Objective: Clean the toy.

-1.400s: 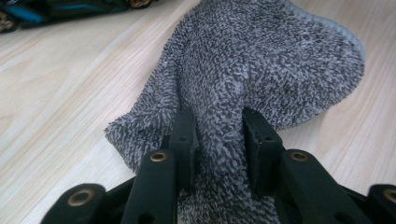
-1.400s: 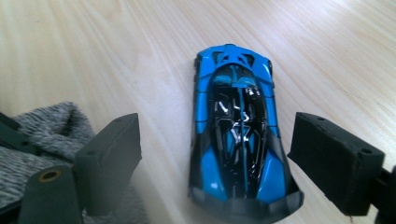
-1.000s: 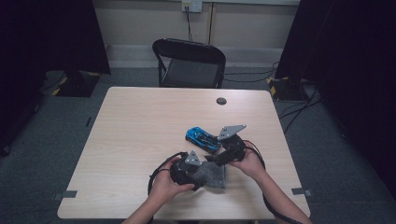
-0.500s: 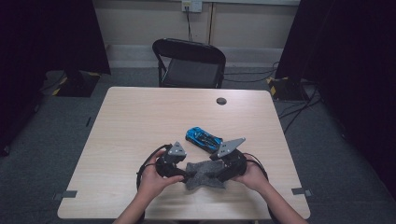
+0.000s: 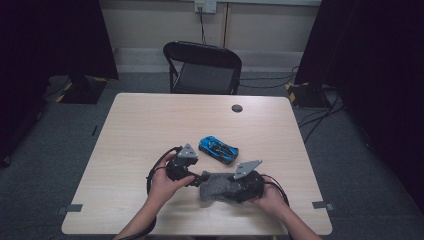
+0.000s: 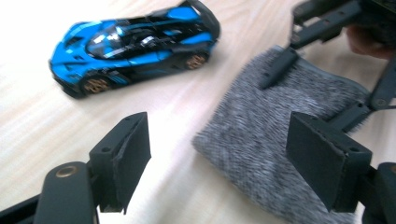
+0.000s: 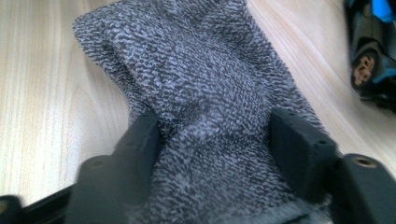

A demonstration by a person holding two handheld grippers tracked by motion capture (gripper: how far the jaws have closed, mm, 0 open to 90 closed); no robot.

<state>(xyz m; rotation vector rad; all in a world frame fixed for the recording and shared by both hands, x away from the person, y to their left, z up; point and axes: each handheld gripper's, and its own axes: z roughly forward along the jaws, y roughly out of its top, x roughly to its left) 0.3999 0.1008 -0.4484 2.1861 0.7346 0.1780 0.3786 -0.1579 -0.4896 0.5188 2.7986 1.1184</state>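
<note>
Lying on the counter: grey cloth [image 5: 220,187], a knitted, speckled piece near the front edge, bunched up where the right gripper meets it
Right gripper [image 7: 219,140]: jaws have just been closing and now pinch a raised fold of the cloth between both pads; in the high view it sits at the cloth's right end [image 5: 239,187]
Left gripper [image 6: 219,154]: jaws have just been opening and stand spread, nothing between the pads; the cloth's near corner lies below the gap, closer to the right-hand pad; in the high view it sits just left of the cloth [image 5: 199,179]
Toy car [image 5: 218,149]: blue and black, on the counter just behind the cloth, apart from it
Counter [image 5: 150,125]: light wood, with a small dark round disc [image 5: 237,108] near its far edge
Chair [image 5: 202,67]: black, folding, behind the counter
</note>
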